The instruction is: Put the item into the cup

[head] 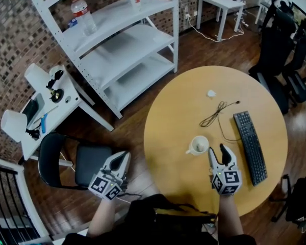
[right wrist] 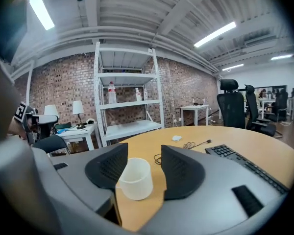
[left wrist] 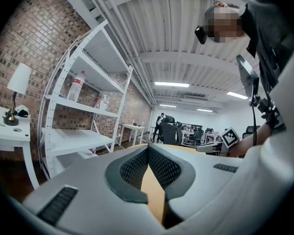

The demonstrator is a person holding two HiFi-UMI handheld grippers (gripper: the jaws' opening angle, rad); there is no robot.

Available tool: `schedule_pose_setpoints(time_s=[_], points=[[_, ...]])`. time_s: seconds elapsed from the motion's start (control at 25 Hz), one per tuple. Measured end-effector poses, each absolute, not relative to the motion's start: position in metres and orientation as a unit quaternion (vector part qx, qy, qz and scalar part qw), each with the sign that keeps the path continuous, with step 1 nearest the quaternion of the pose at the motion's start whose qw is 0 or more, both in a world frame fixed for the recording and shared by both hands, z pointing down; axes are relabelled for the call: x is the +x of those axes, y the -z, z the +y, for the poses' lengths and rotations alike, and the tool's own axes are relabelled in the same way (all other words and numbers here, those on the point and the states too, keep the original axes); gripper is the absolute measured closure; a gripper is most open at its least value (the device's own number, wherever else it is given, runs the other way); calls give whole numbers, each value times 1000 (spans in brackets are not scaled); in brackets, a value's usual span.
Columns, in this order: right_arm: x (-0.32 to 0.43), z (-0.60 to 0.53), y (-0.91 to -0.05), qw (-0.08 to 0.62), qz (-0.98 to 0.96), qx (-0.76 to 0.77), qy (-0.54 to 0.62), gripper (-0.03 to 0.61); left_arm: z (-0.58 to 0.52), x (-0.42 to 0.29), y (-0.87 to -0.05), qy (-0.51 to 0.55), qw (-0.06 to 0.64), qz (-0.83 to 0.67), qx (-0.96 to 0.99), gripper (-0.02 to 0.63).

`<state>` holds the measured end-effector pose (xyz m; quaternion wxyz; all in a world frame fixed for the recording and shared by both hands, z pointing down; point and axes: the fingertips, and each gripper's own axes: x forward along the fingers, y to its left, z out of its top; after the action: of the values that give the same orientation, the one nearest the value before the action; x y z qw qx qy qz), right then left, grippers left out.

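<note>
Head view: my right gripper [head: 217,149] hovers just beside the one cup [head: 199,145], jaws wide and empty. Beyond the cup lie one white lump [head: 211,93], one cable [head: 214,115] and one keyboard [head: 250,146].

Left gripper view: my left gripper [left wrist: 148,166] is closed on nothing, well left of the cup.

Right gripper view: the cup stands untouched just ahead of the spread jaws. If the lump is the item, I judge fetching comes next: reach past the cup and close on it.
</note>
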<state>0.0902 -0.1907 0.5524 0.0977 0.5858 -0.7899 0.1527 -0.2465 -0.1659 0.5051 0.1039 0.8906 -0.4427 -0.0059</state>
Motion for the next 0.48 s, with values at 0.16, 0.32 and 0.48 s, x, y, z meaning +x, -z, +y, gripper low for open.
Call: schedule_pose_setpoints(time_s=[0.16, 0.32, 0.48], points=[[153, -152, -516, 5, -770, 616, -164, 364, -175, -198, -490, 25, 91, -399, 912, 620], [216, -105, -488, -18, -737, 665, -120, 369, -179, -146, -478, 35, 75, -352, 932, 620], [270, -46, -487, 3, -693, 713, -107, 430, -167, -98, -469, 42, 72, -321, 943, 620]])
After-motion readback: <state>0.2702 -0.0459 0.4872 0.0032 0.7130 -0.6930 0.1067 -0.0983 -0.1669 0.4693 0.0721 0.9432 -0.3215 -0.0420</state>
